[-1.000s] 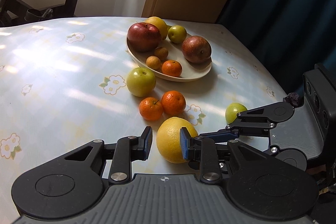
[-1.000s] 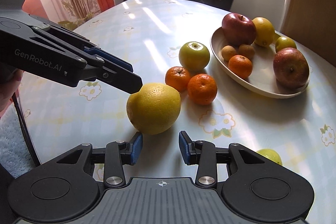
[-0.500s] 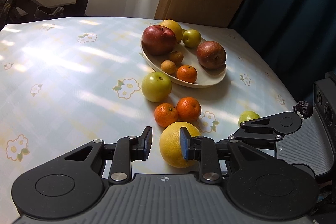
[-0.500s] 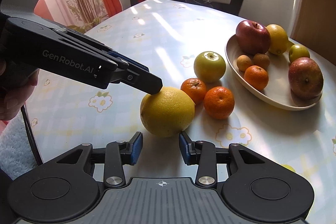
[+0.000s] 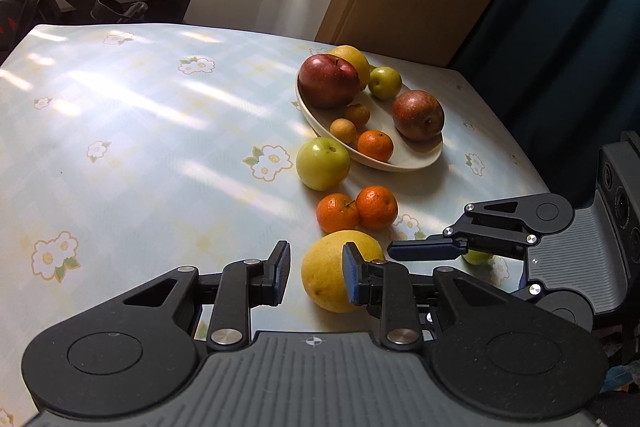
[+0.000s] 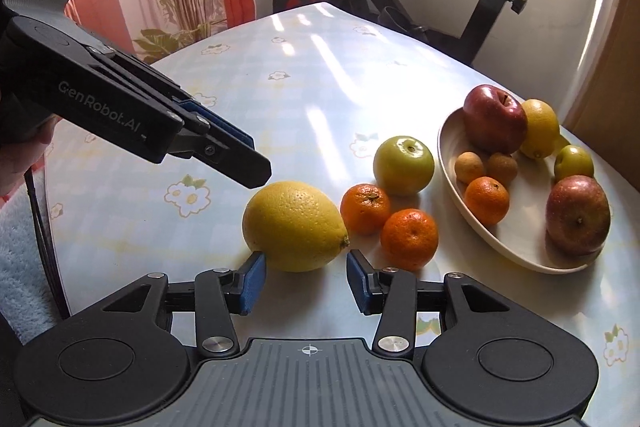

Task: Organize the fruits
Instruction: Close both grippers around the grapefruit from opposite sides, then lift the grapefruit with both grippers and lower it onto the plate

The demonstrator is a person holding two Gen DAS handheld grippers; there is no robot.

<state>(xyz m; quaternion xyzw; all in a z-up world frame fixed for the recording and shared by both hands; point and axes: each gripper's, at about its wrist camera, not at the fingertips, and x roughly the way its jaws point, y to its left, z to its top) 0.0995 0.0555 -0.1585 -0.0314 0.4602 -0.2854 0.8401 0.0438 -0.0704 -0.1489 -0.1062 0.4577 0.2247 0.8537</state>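
Closing my gaping right tongs [image 6: 306,281] on the big lemon [image 6: 295,225] risks rolling it into the mandarins [image 6: 409,237]; left tongs [image 5: 314,273], also unclenched, crowd it.

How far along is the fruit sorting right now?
Partly done: the plate holds seven fruits. In hand: the open right gripper is closing in on the big lemon; nothing is gripped, and the left gripper is open too. Left: two mandarins, the green apple and a small green fruit.
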